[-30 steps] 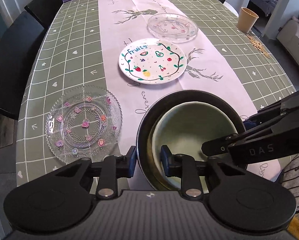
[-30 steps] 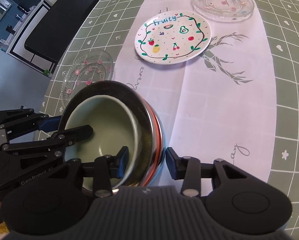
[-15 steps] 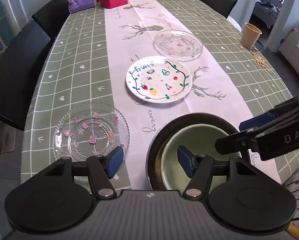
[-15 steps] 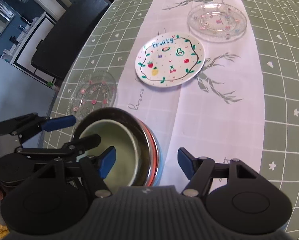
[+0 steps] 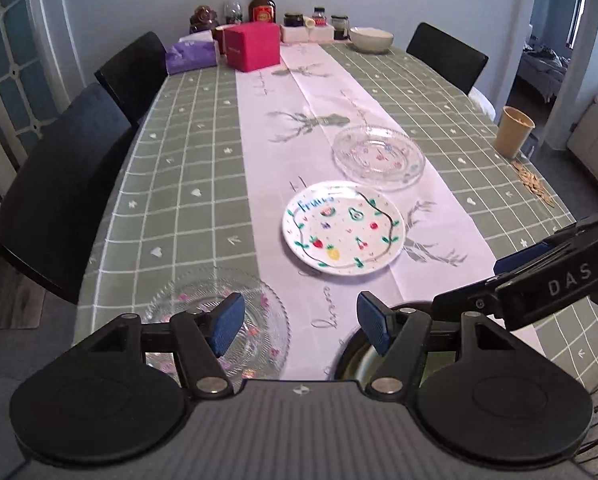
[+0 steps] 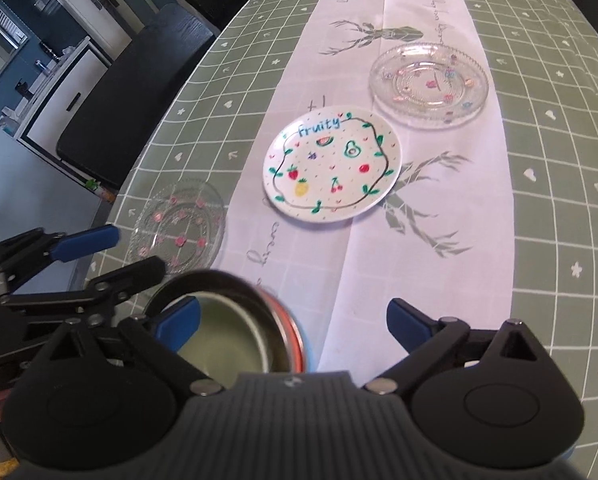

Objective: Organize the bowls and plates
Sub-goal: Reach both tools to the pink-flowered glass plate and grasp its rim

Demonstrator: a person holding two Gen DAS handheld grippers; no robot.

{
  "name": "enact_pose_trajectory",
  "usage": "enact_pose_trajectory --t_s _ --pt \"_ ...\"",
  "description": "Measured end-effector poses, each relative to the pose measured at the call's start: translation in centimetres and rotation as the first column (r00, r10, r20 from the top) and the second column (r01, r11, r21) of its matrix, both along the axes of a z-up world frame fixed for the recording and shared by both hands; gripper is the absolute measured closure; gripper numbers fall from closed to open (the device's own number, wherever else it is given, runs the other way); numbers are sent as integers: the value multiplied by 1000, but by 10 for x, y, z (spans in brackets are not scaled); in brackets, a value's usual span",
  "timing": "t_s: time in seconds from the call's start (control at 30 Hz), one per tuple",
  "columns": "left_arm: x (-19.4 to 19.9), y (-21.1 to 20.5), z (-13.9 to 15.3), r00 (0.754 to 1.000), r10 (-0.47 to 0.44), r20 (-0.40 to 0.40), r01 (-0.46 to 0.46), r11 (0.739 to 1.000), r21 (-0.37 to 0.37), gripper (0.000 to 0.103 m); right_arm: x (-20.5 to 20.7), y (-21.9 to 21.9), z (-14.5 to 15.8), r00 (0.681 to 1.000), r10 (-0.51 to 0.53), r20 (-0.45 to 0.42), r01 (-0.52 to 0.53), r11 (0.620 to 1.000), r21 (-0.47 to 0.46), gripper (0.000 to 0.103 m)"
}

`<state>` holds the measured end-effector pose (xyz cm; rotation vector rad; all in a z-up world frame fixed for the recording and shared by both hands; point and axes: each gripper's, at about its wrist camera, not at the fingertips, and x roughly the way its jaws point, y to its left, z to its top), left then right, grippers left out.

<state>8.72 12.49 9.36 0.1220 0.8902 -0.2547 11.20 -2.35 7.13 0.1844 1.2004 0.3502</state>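
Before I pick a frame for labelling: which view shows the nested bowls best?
The right wrist view. There the nested bowls show the steel rim, the orange band and the pale green bowl inside, though the right hand-held gripper hides the near part. In the left wrist view only a dark sliver of them shows behind the left hand-held gripper.

1. My right gripper (image 6: 293,324) hangs with jaws spread wide, gripping nothing.
2. Below its left finger sits a metal bowl (image 6: 259,300) with a pale green bowl (image 6: 223,336) nested inside.
3. My left gripper (image 6: 139,252) is beside that stack, also spread.
4. Ahead on the table runner (image 6: 439,208) lie the fruit-painted plate (image 6: 333,164) and a glass plate (image 6: 429,84); another glass plate (image 6: 179,226) rests on the green cloth.
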Motion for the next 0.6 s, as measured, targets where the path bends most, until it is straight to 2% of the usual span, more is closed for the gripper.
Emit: enact_pose_trajectory --t_s 0.1,0.17,0.37,0.4,0.47,0.57,0.6 --pt "5 14 3 999 34 0 -34 999 -12 26 9 4 -2 1000 18 8 -18 999 31 6" --pt "11 27 2 998 63 -12 -63 998 -24 26 14 7 -2 999 37 25 -39 996 80 12" --pt "32 65 -10 990 124 -73 -126 991 -38 26 37 24 -13 996 83 27 -86 984 156 14" --pt "35 71 -14 987 135 -83 -138 990 -29 26 42 27 -15 996 92 23 -94 981 169 16" --pt "41 81 -22 982 162 -95 -163 987 3 26 48 32 -20 994 110 19 -111 974 199 30" --pt "48 93 -36 971 205 -122 -200 978 51 28 59 40 -28 991 133 22 -135 965 227 45" --pt "50 97 -41 968 212 -137 -207 977 51 29 62 44 -30 990 142 21 -143 963 230 47"
